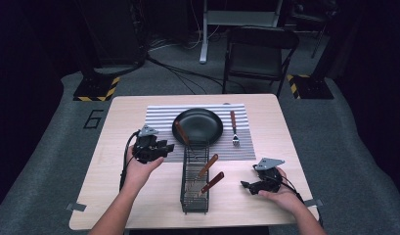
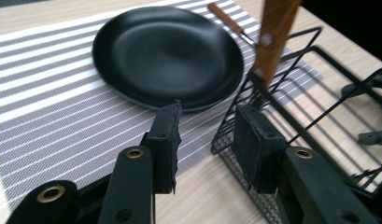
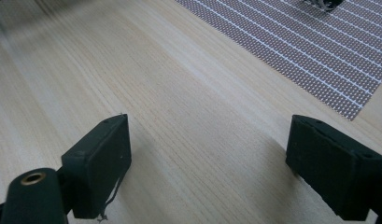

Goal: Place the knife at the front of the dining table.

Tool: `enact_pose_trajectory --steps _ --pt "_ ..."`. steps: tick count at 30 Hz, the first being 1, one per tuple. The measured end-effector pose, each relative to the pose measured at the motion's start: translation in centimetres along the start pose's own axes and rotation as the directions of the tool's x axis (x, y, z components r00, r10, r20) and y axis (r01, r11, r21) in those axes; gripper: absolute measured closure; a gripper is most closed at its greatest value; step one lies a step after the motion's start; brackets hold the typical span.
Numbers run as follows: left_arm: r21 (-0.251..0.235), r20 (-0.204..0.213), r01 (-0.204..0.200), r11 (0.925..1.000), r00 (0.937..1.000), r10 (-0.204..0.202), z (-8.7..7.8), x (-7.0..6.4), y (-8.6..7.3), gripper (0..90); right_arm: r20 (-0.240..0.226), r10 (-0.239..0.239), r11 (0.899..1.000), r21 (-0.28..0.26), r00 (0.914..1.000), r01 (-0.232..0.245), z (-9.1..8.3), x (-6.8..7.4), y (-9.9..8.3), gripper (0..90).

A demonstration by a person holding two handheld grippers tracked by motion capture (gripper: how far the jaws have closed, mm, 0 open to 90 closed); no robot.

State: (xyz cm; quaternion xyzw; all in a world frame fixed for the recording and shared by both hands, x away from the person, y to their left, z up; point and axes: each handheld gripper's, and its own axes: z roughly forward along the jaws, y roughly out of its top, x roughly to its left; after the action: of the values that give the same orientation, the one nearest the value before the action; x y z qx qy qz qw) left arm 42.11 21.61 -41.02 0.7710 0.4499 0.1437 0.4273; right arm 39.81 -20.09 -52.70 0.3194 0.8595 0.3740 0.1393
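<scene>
A black plate point(image 1: 197, 126) point(image 2: 165, 51) lies on a grey striped placemat point(image 1: 158, 117) point(image 2: 48, 93) point(image 3: 319, 51). To the plate's right, a wooden-handled fork point(image 1: 233, 128) point(image 2: 226, 17) rests on the mat. In front of the plate stands a black wire basket point(image 1: 183, 181) point(image 2: 224, 135) holding three wooden-handled utensils point(image 1: 208, 165), one handle point(image 2: 275, 32) leaning toward the plate. My left gripper point(image 1: 167, 147) point(image 2: 207, 114) is open and empty, just left of the basket's far end. My right gripper point(image 1: 245, 185) point(image 3: 209, 130) is wide open over bare wood, right of the basket.
The light wood table point(image 1: 114, 196) ends close behind both hands. A black folding chair point(image 1: 258, 49) and floor cables sit beyond the far edge. Tape tabs point(image 1: 75, 207) mark the near corners.
</scene>
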Motion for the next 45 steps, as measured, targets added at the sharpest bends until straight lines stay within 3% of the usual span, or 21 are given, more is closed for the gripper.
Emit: enact_pose_trajectory --steps 6,17,27,33,40,45 --pt "-0.013 0.02 -0.018 0.9998 0.9996 0.018 0.4 -0.9 0.9 60.9 -0.001 -0.001 1.0 -0.001 1.0 0.001 0.0 0.0 0.0 13.2" --pt "-0.039 0.063 -0.015 0.9991 0.9979 0.017 1.4 -2.2 1.7 65.8 -0.004 -0.008 1.0 -0.001 1.0 0.008 0.0 0.0 0.0 13.2" --pt "-0.059 0.045 -0.005 0.9983 0.9989 0.008 2.7 -2.6 1.9 67.0 -0.007 -0.01 1.0 0.001 0.9999 0.01 -0.1 0.0 -0.1 13.2" --pt "-0.083 0.058 0.026 0.9962 0.9981 -0.021 3.2 -2.8 2.1 71.5 -0.006 -0.01 1.0 0.0 0.9999 0.01 -0.1 0.0 -0.1 13.2" --pt "-0.087 0.06 0.026 0.9959 0.998 -0.02 3.2 -3.0 2.2 75.6 -0.009 -0.013 1.0 0.001 0.9999 0.013 -0.1 0.0 -0.1 13.2" --pt "-0.084 0.07 -0.001 0.9964 0.9975 0.007 3.0 -3.2 2.4 78.6 -0.01 -0.013 1.0 0.0 0.9999 0.013 -0.1 0.0 -0.1 13.2"
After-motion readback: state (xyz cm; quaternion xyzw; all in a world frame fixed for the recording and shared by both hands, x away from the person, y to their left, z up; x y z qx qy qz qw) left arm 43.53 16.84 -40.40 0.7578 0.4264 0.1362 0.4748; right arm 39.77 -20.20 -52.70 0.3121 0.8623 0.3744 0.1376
